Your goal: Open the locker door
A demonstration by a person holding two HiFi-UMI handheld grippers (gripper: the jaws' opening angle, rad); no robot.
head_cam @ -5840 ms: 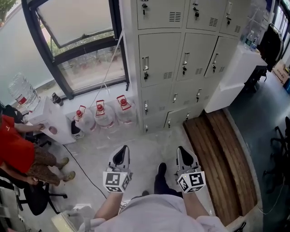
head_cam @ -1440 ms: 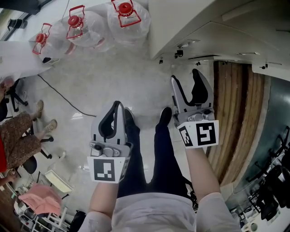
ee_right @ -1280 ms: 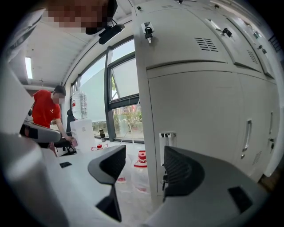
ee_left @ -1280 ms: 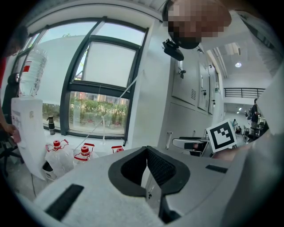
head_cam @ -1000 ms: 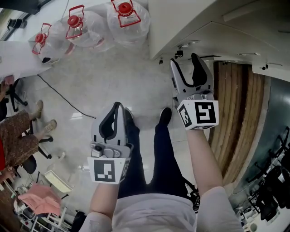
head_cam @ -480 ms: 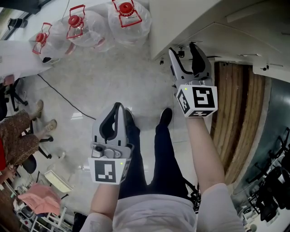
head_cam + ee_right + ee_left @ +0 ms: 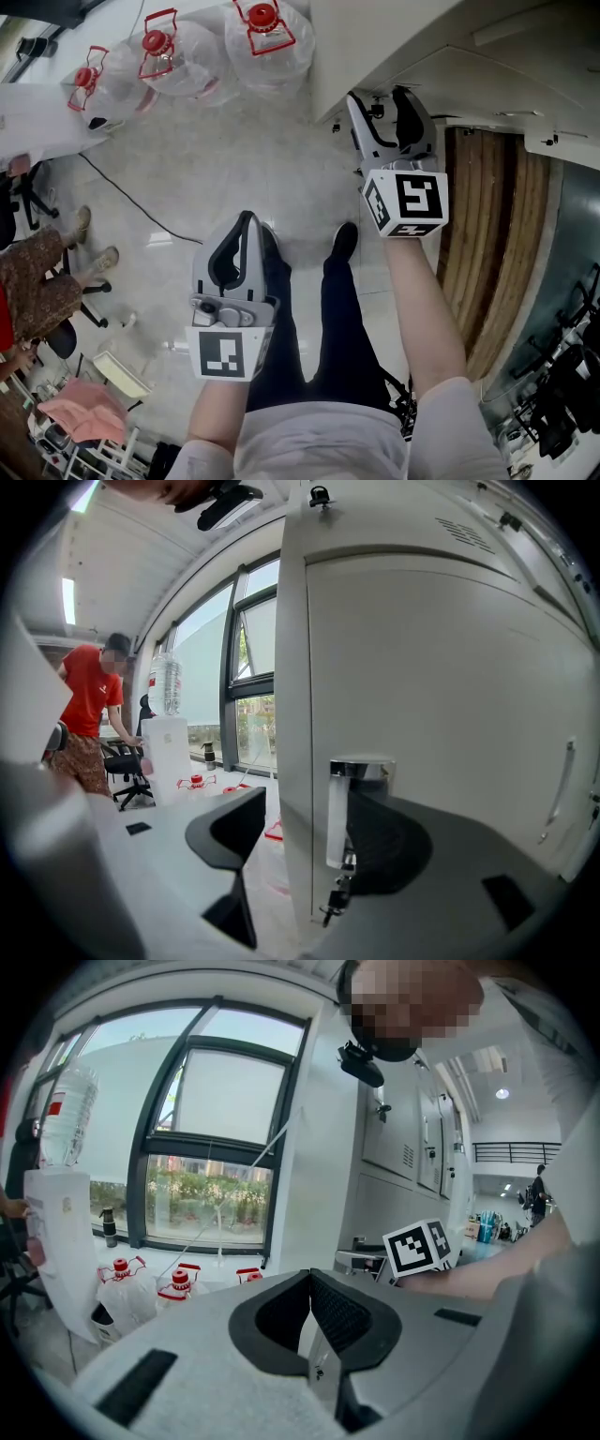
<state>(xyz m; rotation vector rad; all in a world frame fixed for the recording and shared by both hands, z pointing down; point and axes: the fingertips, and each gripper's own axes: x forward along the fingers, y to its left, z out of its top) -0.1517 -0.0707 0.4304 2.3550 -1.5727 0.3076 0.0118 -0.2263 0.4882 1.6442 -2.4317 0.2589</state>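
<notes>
Flanking chrome handle (image 7: 339, 803), right gripper (image 7: 305, 825) wide, left gripper's (image 7: 309, 1279) ribbed jaws together.

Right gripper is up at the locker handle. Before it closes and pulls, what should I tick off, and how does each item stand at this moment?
1. Right gripper open: ok, jaws stand well apart.
2. Handle inside the jaws: ok, the chrome handle sits between them, close to the jaw on the view's right; nothing is clamped yet.
3. Locker door state: shut, lying flush with the cabinet face; not opened.
4. Lock released: cannot tell; a key hangs just below the handle, but its position does not show.
5. Left gripper out of the way: ok, jaws together on nothing, held low and away from the lockers.
</notes>
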